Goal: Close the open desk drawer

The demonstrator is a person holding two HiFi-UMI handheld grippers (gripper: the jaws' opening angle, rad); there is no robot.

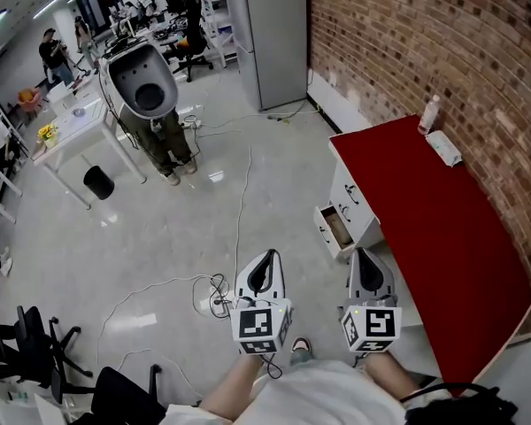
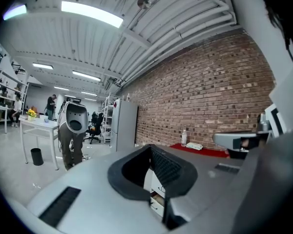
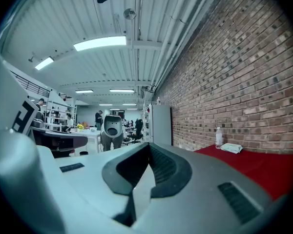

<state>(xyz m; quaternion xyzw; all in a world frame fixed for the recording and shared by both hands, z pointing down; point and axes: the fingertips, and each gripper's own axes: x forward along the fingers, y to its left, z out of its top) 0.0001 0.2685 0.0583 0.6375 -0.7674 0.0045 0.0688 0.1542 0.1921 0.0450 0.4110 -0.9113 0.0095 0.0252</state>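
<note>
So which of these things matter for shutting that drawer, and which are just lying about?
For the job:
drawer, open at the front of the desk
left gripper and right gripper, both shut, empty, not touching the drawer

Lying about:
bottle and cloth on the desk
cables and bin on the floor

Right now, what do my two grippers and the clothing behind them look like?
The left gripper and right gripper match. Each has a pale grey shell tapering to a point, with black ribbed lining on the inner faces of the jaws. Each carries a white cube printed with black square markers at its rear. The person wears a white top.
</note>
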